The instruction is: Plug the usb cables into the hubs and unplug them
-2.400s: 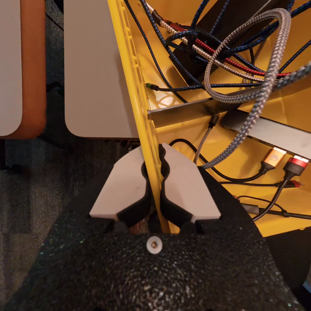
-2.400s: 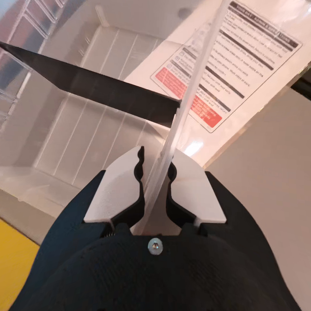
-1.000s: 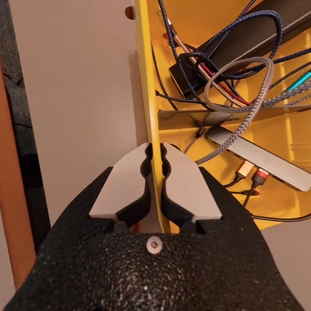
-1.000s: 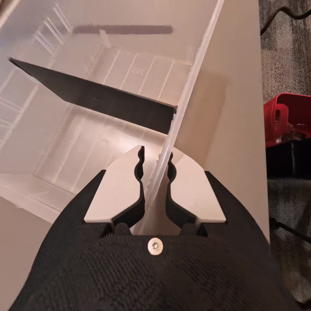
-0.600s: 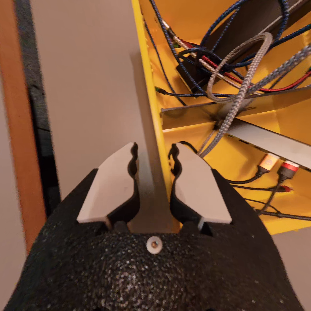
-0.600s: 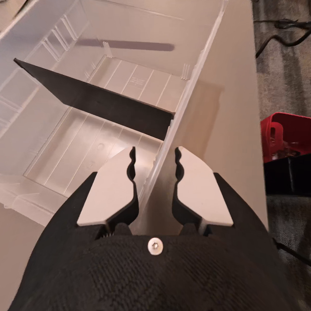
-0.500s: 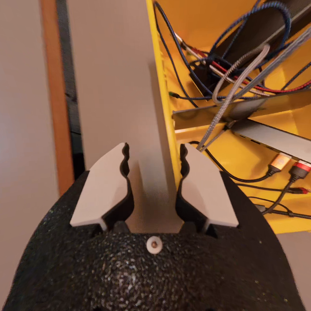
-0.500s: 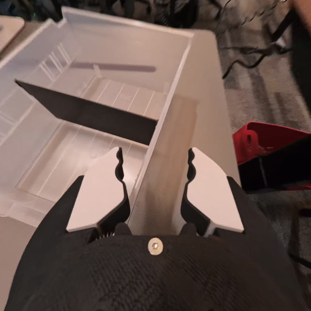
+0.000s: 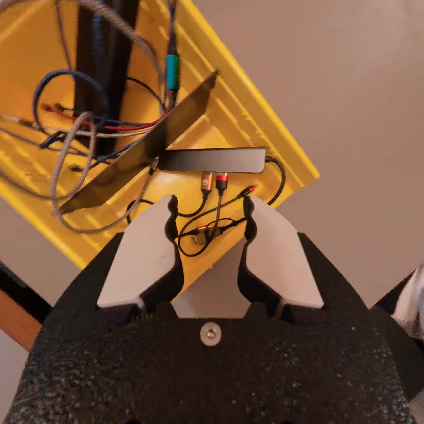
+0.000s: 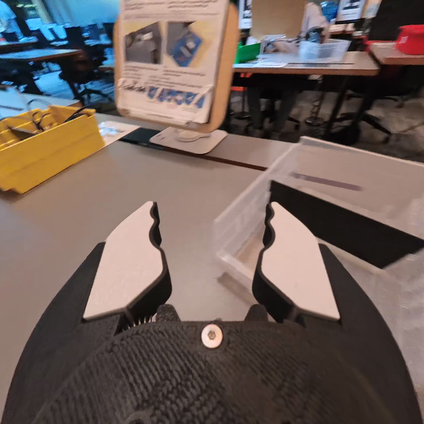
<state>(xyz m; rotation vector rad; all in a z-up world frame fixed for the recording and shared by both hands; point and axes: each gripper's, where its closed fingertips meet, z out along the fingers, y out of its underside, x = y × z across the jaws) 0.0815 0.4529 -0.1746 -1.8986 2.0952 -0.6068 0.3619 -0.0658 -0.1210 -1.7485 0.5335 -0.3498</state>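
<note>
The left gripper (image 9: 210, 202) is hovering spread wide, holding nothing, just short of the grey hub (image 9: 212, 159) in the yellow bin (image 9: 241, 107); the right gripper (image 10: 211, 207) is gaping empty above the surface (image 10: 137, 195).

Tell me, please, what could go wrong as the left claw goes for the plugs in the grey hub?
The orange plug and red plug sit side by side, so the open left claw might pinch both. Loose black cables below could snag. The grey hub lies loose in the yellow bin and may lift.
</note>
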